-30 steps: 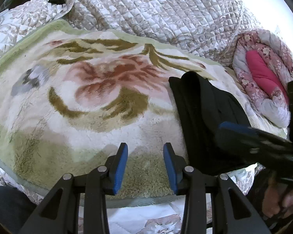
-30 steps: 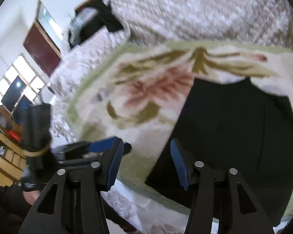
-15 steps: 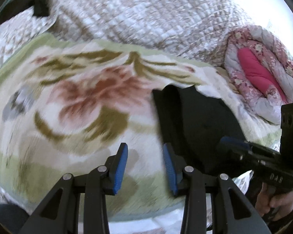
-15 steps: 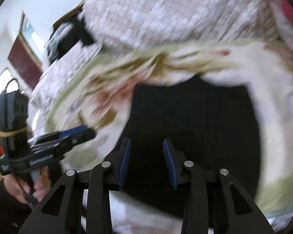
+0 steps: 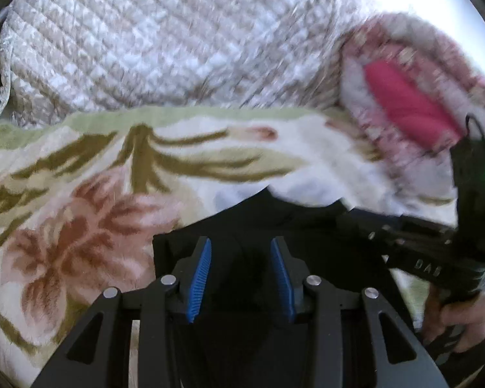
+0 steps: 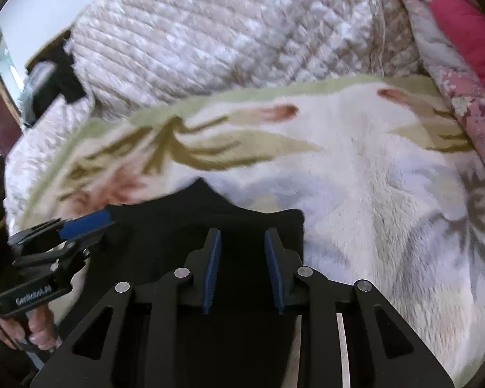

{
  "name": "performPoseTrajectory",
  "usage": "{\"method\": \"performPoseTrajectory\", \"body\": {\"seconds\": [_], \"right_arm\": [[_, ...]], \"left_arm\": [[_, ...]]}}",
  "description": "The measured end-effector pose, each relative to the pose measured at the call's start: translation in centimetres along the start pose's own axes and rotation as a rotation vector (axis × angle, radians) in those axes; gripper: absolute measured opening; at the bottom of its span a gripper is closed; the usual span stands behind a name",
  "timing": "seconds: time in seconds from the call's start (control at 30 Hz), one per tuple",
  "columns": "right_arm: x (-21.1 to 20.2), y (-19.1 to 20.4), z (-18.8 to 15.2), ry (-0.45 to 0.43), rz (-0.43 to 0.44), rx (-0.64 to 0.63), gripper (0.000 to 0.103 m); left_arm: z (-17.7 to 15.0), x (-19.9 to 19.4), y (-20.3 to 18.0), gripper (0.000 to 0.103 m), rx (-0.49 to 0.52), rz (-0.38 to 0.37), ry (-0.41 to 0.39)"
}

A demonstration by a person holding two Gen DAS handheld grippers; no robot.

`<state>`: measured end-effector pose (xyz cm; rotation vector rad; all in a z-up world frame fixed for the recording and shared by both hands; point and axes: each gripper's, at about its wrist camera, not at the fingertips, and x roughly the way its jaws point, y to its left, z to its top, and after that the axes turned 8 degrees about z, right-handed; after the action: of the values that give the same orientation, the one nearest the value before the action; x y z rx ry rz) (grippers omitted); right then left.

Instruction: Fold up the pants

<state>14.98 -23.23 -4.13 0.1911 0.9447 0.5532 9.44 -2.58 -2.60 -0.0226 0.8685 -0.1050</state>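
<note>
Pants [image 5: 242, 226], black, lie on floral blanket [image 5: 80, 226], near edge toward both tools. Left gripper [image 5: 241, 278]: jaws spread over the cloth, nothing pinched. Right gripper [image 6: 242, 268]: jaws closing, cloth beneath; contact unclear. Step judged: taking hold of near edge. Next: both pinch, lift, fold away.

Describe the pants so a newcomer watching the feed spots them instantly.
Start from the plush cream blanket with pink flowers and a green border, spread below the quilted beige bedspread. At its near edge lie the folded black pants, the only plain dark cloth among patterned bedding.
</note>
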Motion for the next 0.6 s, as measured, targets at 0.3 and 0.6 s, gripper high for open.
{"method": "performPoseTrajectory", "body": {"seconds": [0.3,0.6], "right_arm": [[-0.6,-0.8,-0.5,-0.025,-0.01,0.03,0.003],[-5.4,2.8,-4.3,-0.013,-0.066,-0.02,0.005]], "left_arm": [[-1.8,1.3,0.2,0.044,0.02,0.053,-0.002],[-2.2,-1.7,-0.1,0.045,0.038,0.065,0.022]]}}
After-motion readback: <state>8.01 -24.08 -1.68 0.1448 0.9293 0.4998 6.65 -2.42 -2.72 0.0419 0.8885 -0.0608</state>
